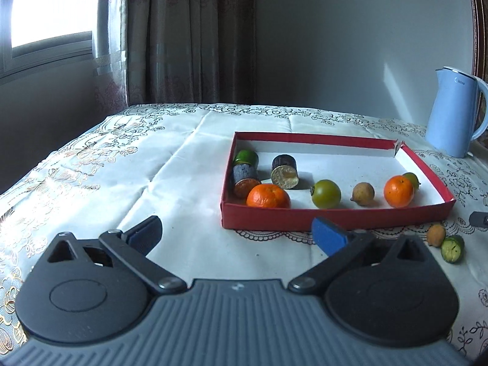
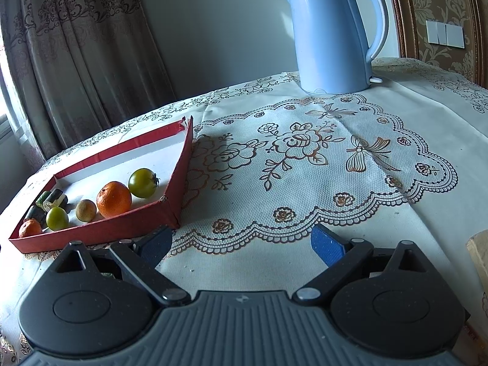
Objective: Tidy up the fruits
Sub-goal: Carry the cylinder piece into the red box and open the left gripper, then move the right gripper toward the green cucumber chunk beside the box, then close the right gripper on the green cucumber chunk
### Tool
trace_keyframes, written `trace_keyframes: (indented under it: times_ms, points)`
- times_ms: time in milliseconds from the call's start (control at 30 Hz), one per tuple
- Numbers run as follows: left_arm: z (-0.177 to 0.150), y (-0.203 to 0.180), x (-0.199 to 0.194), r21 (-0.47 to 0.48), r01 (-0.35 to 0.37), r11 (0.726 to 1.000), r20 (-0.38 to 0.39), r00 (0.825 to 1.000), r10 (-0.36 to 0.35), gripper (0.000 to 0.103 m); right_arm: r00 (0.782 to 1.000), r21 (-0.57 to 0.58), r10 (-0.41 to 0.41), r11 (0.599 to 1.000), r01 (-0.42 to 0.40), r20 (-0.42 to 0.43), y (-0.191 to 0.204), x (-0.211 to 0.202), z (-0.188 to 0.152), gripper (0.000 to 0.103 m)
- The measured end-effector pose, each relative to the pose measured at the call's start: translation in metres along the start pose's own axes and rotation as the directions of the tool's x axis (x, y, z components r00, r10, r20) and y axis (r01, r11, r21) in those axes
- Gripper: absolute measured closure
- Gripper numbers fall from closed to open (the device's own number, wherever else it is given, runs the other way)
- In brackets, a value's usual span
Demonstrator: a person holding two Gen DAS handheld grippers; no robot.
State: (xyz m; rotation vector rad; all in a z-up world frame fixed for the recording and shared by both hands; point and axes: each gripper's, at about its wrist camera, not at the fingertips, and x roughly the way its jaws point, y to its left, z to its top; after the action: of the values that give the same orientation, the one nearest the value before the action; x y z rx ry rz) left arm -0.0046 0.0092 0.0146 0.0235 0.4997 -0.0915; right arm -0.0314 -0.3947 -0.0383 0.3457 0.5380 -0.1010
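Fruits lie mostly inside a shallow red box (image 1: 335, 218) with a white floor, which sits on the bench (image 1: 183, 164) under a pale embroidered cloth. Beyond the box's far right corner stands a light blue kettle (image 2: 329, 36), well apart from it. The left gripper (image 1: 238, 236) hovers near the box's front wall, its jaws released wide with nothing between them. The right gripper (image 2: 241, 241) hangs over bare cloth to the right of the box, jaws likewise spread and empty. In the box's near left corner rests an orange (image 1: 267, 196), touching a dark stubby cylinder (image 1: 244, 177); behind that lies a green piece (image 1: 246, 157), and beside it a second cylinder (image 1: 285, 172) with a pale cut face. Further right come a green tomato (image 1: 325, 194), a small tan fruit (image 1: 363, 194), a second orange (image 1: 399, 191), and a small green fruit (image 1: 411, 179) behind it. Outside the box, to its right, lie a small yellow fruit (image 1: 436, 235) and a cut green piece (image 1: 453, 248), just beside each other.
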Motion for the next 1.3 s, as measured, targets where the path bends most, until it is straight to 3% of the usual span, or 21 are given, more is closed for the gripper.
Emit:
trace_keyframes:
  times_ms: [200, 233, 367, 833, 967, 1133, 1267, 1300]
  points:
    - [-0.019, 0.009, 0.011, -0.012, -0.033, 0.999, -0.040, 0.999, 0.033, 0.000, 0.994, -0.099, 0.074, 0.993, -0.066, 0.085, 0.014, -0.025, -0.009, 0.005]
    - [-0.019, 0.011, 0.016, -0.022, -0.025, 0.999, -0.074, 0.997, 0.024, 0.000, 0.991, -0.134, 0.103, 0.987, -0.091, 0.085, 0.020, -0.030, -0.012, 0.005]
    - [-0.019, 0.019, 0.020, -0.062, -0.004, 0.998, -0.095, 0.995, -0.002, 0.000, 0.983, -0.276, 0.153, 0.954, -0.119, 0.105, 0.044, -0.041, -0.024, 0.005]
    - [-0.021, 0.017, 0.025, -0.060, 0.001, 0.998, -0.133, 0.991, -0.009, 0.000, 0.987, -0.380, 0.162, 0.912, -0.156, -0.016, 0.074, -0.018, -0.028, 0.007]
    - [-0.021, 0.017, 0.025, -0.059, 0.000, 0.998, -0.136, 0.991, -0.008, 0.000, 0.986, -0.389, 0.158, 0.906, -0.169, -0.059, 0.078, -0.011, -0.028, 0.022]
    - [-0.021, 0.017, 0.026, -0.057, -0.001, 0.998, -0.138, 0.990, -0.007, 0.000, 0.986, -0.388, 0.151, 0.906, -0.168, -0.073, 0.079, -0.009, -0.027, 0.024]
    - [-0.021, 0.017, 0.026, -0.054, -0.002, 0.999, -0.139, 0.990, -0.005, 0.000, 0.984, -0.381, 0.148, 0.908, -0.175, -0.099, 0.079, -0.005, -0.027, 0.041]
    - [-0.021, 0.017, 0.026, -0.053, -0.003, 0.999, -0.139, 0.990, -0.004, 0.000, 0.984, -0.382, 0.147, 0.908, -0.174, -0.100, 0.079, -0.004, -0.026, 0.041]
